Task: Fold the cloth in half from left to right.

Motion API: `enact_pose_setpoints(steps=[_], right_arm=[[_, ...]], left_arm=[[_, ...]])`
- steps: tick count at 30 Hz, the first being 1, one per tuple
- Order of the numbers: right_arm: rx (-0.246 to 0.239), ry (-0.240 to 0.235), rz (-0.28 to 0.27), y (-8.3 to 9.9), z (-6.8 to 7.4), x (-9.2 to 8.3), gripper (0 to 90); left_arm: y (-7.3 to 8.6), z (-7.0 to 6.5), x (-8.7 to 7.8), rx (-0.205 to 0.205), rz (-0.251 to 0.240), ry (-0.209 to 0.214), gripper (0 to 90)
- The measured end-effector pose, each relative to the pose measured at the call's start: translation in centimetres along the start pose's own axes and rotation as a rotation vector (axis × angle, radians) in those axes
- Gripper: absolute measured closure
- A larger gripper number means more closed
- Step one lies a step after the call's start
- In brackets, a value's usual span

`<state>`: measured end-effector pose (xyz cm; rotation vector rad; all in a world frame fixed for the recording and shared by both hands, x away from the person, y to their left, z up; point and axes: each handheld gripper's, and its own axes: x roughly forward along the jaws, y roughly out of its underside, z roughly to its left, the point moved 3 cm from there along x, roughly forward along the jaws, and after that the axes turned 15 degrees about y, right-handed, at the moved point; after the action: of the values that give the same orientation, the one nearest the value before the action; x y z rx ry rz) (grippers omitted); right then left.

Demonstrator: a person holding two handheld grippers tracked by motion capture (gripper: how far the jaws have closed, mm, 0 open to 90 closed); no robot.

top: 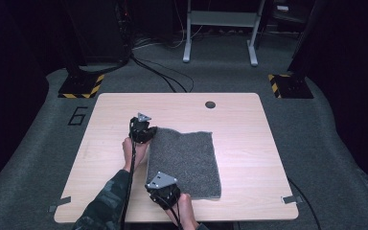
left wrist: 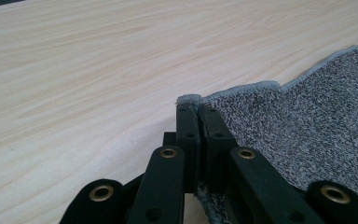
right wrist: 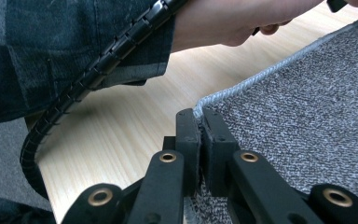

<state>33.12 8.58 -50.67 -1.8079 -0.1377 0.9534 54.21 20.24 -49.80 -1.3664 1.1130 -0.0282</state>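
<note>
Nearest the high camera, at 6 o'clock of the table, one camouflage-patterned sleeve [top: 106,203] enters from the bottom edge, cut off above the forearm, with two bare hands beyond it. One light wooden table [top: 182,158] carries everything, its near edge partly hidden by the arms; it stands on a grey carpeted floor [top: 326,143] with one painted number 6 [top: 78,115] at about 9 o'clock of the table. One grey speckled towel [top: 184,160] lies flat at the middle of the table, with a paler stitched hem and its far edge stepped, higher at 1 o'clock than at 11 o'clock. Two grippers hold it by its left side. At the towel's 11 o'clock corner, the left gripper [top: 151,132] has its jaws pressed together on the hem; the left gripper view shows the cloth corner [left wrist: 189,99] poking out just above the closed tips, and more cloth hanging below them. At the towel's 7 o'clock corner, the right gripper [top: 165,191] likewise pinches the hem, its jaws tight on the stitched edge [right wrist: 205,101] in the right gripper view. How far the cloth is raised off the wood is hard to make out. Two cables, one per gripper, trail back; a ribbed black cable [right wrist: 98,65] crosses the sleeve. One dark round grommet hole [top: 210,104] sits at the table's 12 o'clock. Two small grey tape tabs [top: 292,199] mark the near corners.
</note>
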Motion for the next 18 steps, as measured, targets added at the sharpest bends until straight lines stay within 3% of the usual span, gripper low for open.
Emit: enact_pose_setpoints(steps=[6,10,14,18], right_arm=[[-0.014,-0.008,-0.027,-1.1,0.8,0.3,86.4],[-0.016,-0.011,-0.093,-3.2,1.1,-0.1,86.4],[-0.010,-0.016,-0.097,-3.3,0.9,-0.2,86.4],[0.006,-0.009,-0.110,-3.0,0.4,-0.6,86.4]], left_arm=[[-0.4,0.8,-1.5,-0.005,0.000,-0.028,87.1],[-1.2,1.2,-2.8,0.006,-0.014,-0.054,87.0],[-1.8,1.3,-3.2,-0.002,-0.017,-0.058,87.0],[-2.2,0.5,-2.8,0.031,-0.007,-0.061,87.0]])
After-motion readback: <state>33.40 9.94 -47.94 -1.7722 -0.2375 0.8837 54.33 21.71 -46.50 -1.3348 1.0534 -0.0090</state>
